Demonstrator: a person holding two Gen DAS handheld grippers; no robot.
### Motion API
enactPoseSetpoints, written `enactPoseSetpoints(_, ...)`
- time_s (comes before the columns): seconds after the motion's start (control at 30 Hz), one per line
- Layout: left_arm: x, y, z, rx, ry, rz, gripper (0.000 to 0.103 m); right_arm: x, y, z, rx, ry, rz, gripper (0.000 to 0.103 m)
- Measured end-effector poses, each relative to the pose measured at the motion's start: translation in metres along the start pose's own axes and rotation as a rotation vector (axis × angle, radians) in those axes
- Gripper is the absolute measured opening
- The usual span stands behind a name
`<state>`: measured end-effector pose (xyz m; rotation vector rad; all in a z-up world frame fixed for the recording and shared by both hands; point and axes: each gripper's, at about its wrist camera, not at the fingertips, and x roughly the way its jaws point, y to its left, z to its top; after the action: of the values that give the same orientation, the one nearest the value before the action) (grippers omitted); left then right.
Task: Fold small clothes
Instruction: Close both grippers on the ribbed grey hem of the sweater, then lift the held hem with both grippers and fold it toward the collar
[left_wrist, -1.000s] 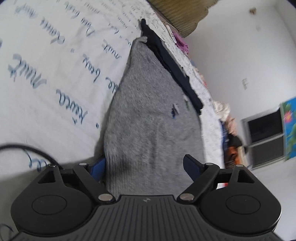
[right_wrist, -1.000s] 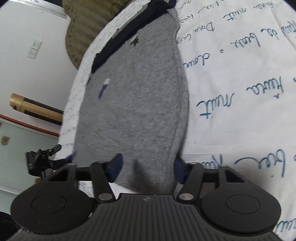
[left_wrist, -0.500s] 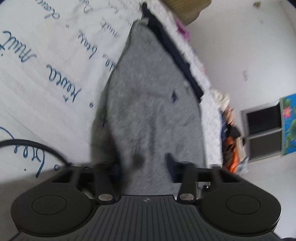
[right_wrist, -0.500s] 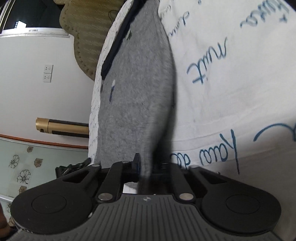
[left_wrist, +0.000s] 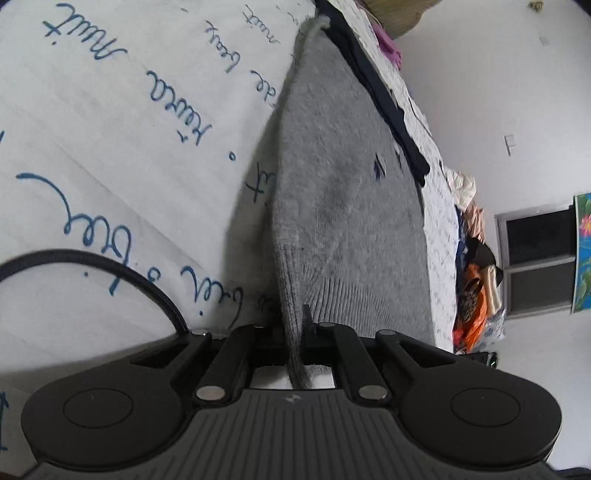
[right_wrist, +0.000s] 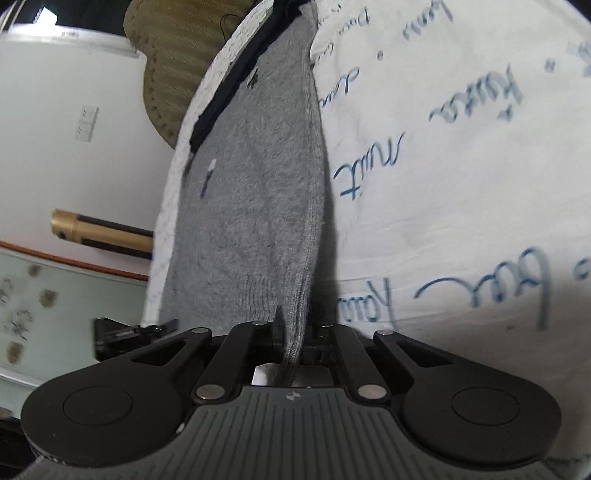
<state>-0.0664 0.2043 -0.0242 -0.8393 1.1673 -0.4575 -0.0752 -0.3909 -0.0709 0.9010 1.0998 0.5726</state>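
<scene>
A small grey knitted garment (left_wrist: 343, 192) with a dark navy band (left_wrist: 384, 96) along its far edge lies flat on a white sheet with blue handwriting (left_wrist: 110, 110). My left gripper (left_wrist: 295, 332) is shut on the ribbed near edge of the grey garment, which bunches into a ridge between the jaws. In the right wrist view the same grey garment (right_wrist: 258, 192) runs away from me, and my right gripper (right_wrist: 295, 332) is shut on its ribbed hem, a fold of knit standing up between the jaws.
A black cable (left_wrist: 110, 266) curves over the sheet at the left. A pile of mixed clothes (left_wrist: 476, 258) sits past the sheet's edge by a dark window (left_wrist: 535, 240). A woven tan cushion (right_wrist: 173, 66) and a brass-coloured tube (right_wrist: 99, 232) lie beyond the sheet.
Both grippers went from open around the garment's hem to shut on it, pinching the knit into a ridge. Both hands sank slightly toward the sheet.
</scene>
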Motion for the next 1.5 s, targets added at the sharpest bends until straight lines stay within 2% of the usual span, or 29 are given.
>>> enactPoseSetpoints(0.03,0.0,-0.002,0.0,0.011,-0.002,0.006,0.005,0.002,-0.001,-0.001,0.005,-0.001,0.017,0.008)
enactPoseSetpoints(0.07,0.0,-0.004,0.0,0.019,0.008,0.008,0.006,0.002,-0.003,-0.002,0.013,-0.009,0.022,0.014)
enactPoseSetpoints(0.17,0.001,-0.009,0.003,0.024,0.046,0.007,0.009,-0.006,-0.013,-0.002,0.085,-0.033,0.07,0.018)
enactPoseSetpoints(0.23,0.002,-0.011,0.005,0.012,0.048,0.001,0.016,-0.011,-0.017,-0.001,0.112,-0.056,0.09,0.027)
enactPoseSetpoints(0.3,0.005,-0.014,0.007,0.01,0.045,-0.018,0.031,-0.01,-0.017,0.0,0.124,-0.063,0.115,0.034)
enactPoseSetpoints(0.33,0.007,-0.015,0.007,0.007,0.04,-0.029,0.034,-0.01,-0.017,-0.001,0.124,-0.067,0.121,0.036)
enactPoseSetpoints(0.4,0.01,-0.019,0.009,0.003,0.024,-0.05,0.047,-0.007,-0.015,0.0,0.117,-0.067,0.12,0.036)
enactPoseSetpoints(0.47,0.013,-0.023,0.01,0.012,0.013,-0.058,0.049,-0.007,-0.015,0.0,0.112,-0.067,0.121,0.036)
enactPoseSetpoints(0.6,0.016,-0.03,0.01,0.047,0.0,-0.04,0.049,-0.007,-0.013,-0.003,0.099,-0.071,0.12,0.037)
enactPoseSetpoints(0.77,0.015,-0.027,0.009,0.023,-0.019,-0.045,0.048,-0.008,-0.016,-0.005,0.109,-0.094,0.135,0.036)
enactPoseSetpoints(0.8,0.014,-0.026,0.008,0.028,-0.025,-0.04,0.042,-0.007,-0.017,-0.005,0.111,-0.107,0.136,0.033)
enactPoseSetpoints(0.83,0.015,-0.028,0.007,0.035,-0.036,-0.021,0.032,-0.006,-0.018,-0.006,0.113,-0.119,0.134,0.019)
enactPoseSetpoints(0.87,0.015,-0.027,0.005,0.045,-0.039,0.004,0.006,-0.004,-0.018,-0.008,0.106,-0.121,0.132,0.013)
enactPoseSetpoints(0.93,0.015,-0.027,0.002,0.057,-0.037,0.02,0.006,-0.002,-0.013,-0.012,0.05,-0.121,0.092,0.01)
enactPoseSetpoints(1.0,0.012,-0.029,0.0,0.078,-0.044,0.03,0.006,-0.003,-0.008,-0.014,0.026,-0.121,0.098,0.01)
enactPoseSetpoints(1.17,0.003,-0.03,0.005,0.076,-0.035,-0.033,0.006,-0.009,-0.006,-0.011,0.026,-0.138,0.13,0.01)
enactPoseSetpoints(1.37,-0.01,-0.047,0.015,0.119,-0.087,-0.139,0.006,-0.015,0.004,-0.002,0.041,-0.229,0.271,0.01)
enactPoseSetpoints(1.5,-0.011,-0.054,0.025,0.122,-0.104,-0.172,0.006,-0.015,0.018,0.009,0.014,-0.266,0.322,0.01)
